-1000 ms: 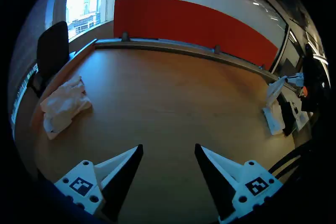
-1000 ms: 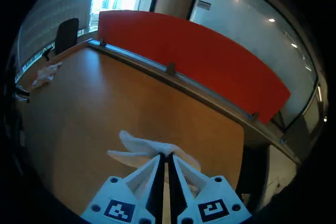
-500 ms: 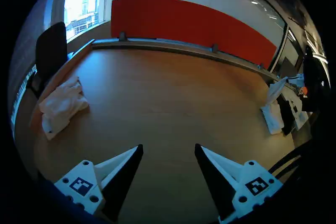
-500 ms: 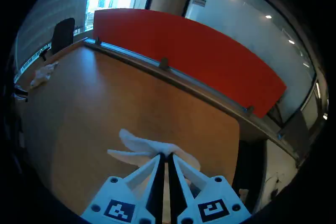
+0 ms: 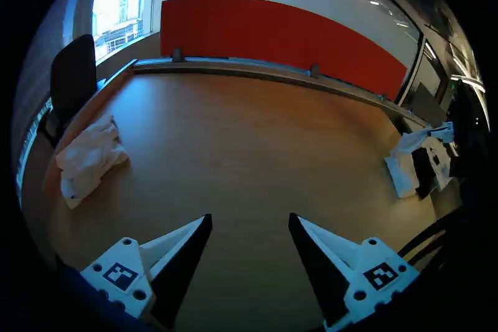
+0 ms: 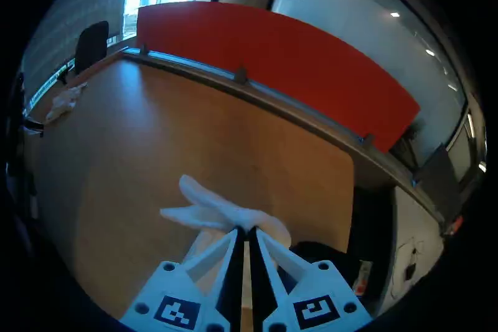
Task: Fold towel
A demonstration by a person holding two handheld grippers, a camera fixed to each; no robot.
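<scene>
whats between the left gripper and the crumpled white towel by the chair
Bare wooden desk between left gripper and crumpled white towel, in the left gripper view.

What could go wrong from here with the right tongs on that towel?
1. The right tongs pinch a bunched part of the white towel, not a clear corner, so the fold may come out crooked.
2. That towel is near the edge of the table; a slip could drop it off.
3. The left tongs are open and apart from it: one pinch carries everything.
</scene>
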